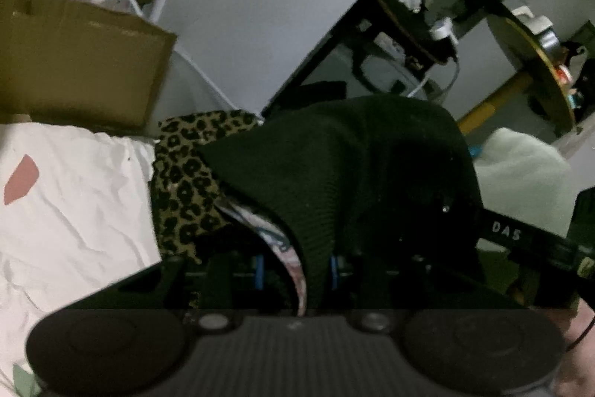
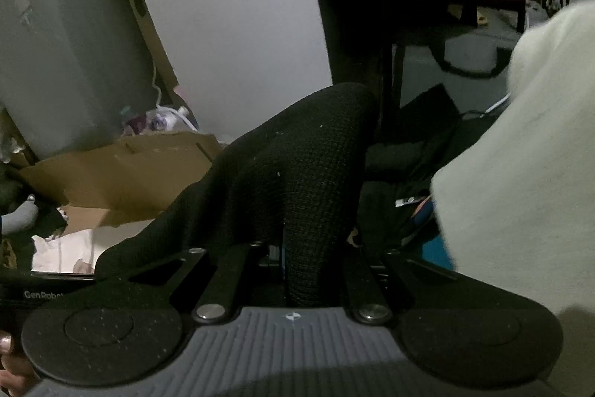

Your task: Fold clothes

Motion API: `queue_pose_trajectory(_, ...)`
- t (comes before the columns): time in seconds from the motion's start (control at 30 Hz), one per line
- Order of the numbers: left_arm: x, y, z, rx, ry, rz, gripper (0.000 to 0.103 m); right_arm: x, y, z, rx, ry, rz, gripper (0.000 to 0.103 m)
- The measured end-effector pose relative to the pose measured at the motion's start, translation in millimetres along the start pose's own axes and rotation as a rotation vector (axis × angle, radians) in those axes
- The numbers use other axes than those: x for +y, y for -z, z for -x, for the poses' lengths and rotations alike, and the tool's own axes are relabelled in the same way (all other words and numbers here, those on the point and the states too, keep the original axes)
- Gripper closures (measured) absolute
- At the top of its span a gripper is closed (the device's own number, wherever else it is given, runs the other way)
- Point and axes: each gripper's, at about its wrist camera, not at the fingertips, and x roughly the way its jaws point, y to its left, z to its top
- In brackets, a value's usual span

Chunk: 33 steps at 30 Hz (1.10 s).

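Ribbed black knit garment [image 1: 334, 166] bunches, pinched in both grippers' jaws.

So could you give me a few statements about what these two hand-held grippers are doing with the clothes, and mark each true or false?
1. The left hand-held gripper is closed on black knit fabric. True.
2. The right hand-held gripper is open and holds nothing. False: it too is shut on the black knit fabric.
3. A leopard-print garment lies beside the black fabric in the left wrist view. True.
4. The cardboard box is bright red. False: it is plain brown.
5. A pale, whitish cloth fills the right side of the right wrist view. True.
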Motion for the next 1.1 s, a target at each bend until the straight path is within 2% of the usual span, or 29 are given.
queue_pose_trajectory(0.33,41.1,-5.9,-52.1,0.027,-0.032,-0.025,0.071,-5.5,11.7,-80.5,0.027,0.012,0.036,0.095)
queue_pose_trajectory(0.57,60.3,-19.7,-79.5,0.027,-0.054,-0.029,0.071,-21.0,3.3,-123.1,0.047,0.033,0.023,0.095)
queue_pose_trajectory(0.9,73.8,-34.1,-103.9,0.023,-0.082,-0.035,0.071,-23.7,-3.9,-164.4,0.066,0.080,0.057,0.095)
queue_pose_trajectory(1.1,79.0,-35.6,-106.0,-0.001,-0.088,-0.028,0.071,-23.9,-7.7,-176.9,0.055,0.071,0.060,0.095)
